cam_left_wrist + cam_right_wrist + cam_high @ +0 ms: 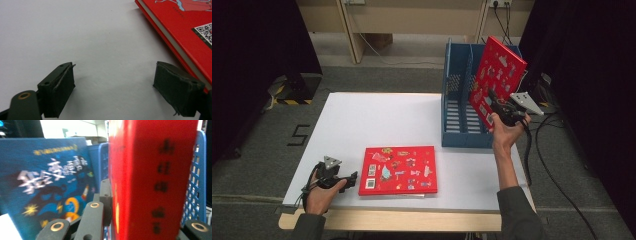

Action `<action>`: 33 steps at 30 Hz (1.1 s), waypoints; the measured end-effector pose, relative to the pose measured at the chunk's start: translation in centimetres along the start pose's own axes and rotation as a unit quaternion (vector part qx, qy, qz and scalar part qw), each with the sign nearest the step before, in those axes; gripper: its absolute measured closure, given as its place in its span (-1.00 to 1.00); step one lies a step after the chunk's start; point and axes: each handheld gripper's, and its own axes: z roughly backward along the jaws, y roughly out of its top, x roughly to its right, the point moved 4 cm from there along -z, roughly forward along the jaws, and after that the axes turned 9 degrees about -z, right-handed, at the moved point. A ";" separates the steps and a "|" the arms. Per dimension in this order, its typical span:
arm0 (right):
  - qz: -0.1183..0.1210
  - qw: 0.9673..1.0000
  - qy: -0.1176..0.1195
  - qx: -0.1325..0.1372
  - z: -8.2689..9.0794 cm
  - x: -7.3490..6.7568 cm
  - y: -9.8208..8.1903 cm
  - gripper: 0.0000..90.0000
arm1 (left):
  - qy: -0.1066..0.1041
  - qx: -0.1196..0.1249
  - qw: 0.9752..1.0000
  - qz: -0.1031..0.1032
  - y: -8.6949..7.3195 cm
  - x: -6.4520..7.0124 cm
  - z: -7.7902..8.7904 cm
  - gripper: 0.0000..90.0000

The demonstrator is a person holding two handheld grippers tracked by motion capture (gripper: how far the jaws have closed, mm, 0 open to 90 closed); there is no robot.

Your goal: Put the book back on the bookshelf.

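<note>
Right gripper (494, 106) is up off the bench, above its far right corner, with a red book (499, 80) pinched between its jaws. The book is tilted, cover toward the person, its top leaning right, and it hangs over the right side of the blue rack (457, 107). In the right gripper view the jaws clamp the book's spine (152, 182), one pad on each cover; black characters run down the spine. Behind it in that view a blue book (47, 187) stands with the rack's perforated wall (197, 175) to the right. I cannot tell which slot the blue book is in.

The rack sits at the far right of the bench, its front end near the right edge, slots open upward.

Left gripper (337, 177) rests low at the near left corner of the bench, in the person's left hand (319, 192). Its jaws are spread wide with nothing between them; bare white bench surface (100, 45) shows in the gap. In the left gripper view one pad (178, 88) sits just beside the edge of a second red book (398, 170).

That second book lies flat, cover up, near the middle of the near edge of the bench, well apart from the rack. A QR sticker (206, 31) shows on its cover.
</note>
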 end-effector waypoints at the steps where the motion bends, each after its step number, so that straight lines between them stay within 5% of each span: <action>1: -0.002 1.000 -0.006 -0.003 -0.5 0.1 -0.1 0.76 | 0.001 0.002 1.000 0.000 0.0 0.0 0.0 -0.65; 8: -0.011 0.999 -0.026 -0.024 -3.7 0.4 -1.0 0.76 | -0.001 0.001 1.000 -0.002 0.0 0.1 0.0 -0.65; 14: 0.014 0.998 -0.036 -0.043 -5.2 0.2 -1.6 0.76 | -0.003 0.000 1.000 0.000 0.0 0.1 0.0 -0.65; 33: -0.028 0.993 -0.061 -0.102 -8.0 -0.3 -4.4 0.67 | -0.004 0.003 1.000 -0.001 0.0 0.2 0.0 -0.66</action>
